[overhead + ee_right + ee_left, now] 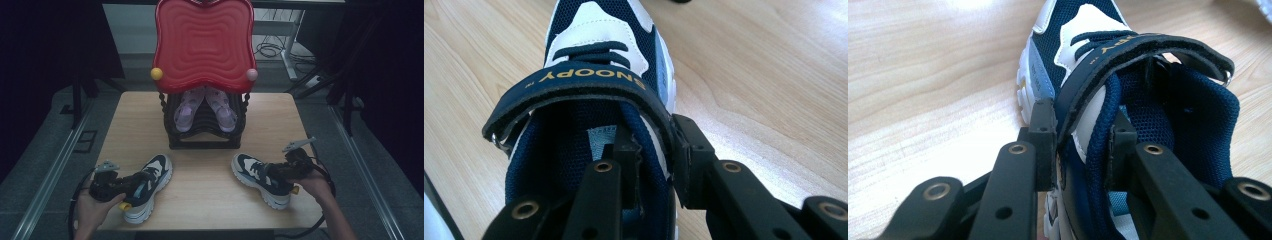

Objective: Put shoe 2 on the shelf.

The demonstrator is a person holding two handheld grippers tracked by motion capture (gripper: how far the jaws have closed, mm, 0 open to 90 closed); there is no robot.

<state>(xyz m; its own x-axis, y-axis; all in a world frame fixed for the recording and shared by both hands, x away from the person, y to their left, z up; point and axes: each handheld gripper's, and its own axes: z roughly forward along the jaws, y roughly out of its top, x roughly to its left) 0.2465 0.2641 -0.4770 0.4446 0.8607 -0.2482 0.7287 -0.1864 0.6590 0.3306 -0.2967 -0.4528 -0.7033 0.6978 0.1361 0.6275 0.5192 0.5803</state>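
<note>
On the near worktop (200, 190), the left claw (1075, 145) clamps the left sneaker's (147, 186) padded collar, the right claw (656, 160) the right sneaker's (260, 177): light, soft shoes, likely best gripped at that firmer rim.

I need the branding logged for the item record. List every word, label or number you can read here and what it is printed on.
"SNOOPY", gold letters on the navy strap of the right sneaker, gripped at its collar by the right gripper.
Small "TM" mark beside it: barely legible.
Gold print on the strap of the left sneaker, held by the left gripper: seen edge-on, unreadable.
Red tray, purple sandals, table: no text visible.
</note>
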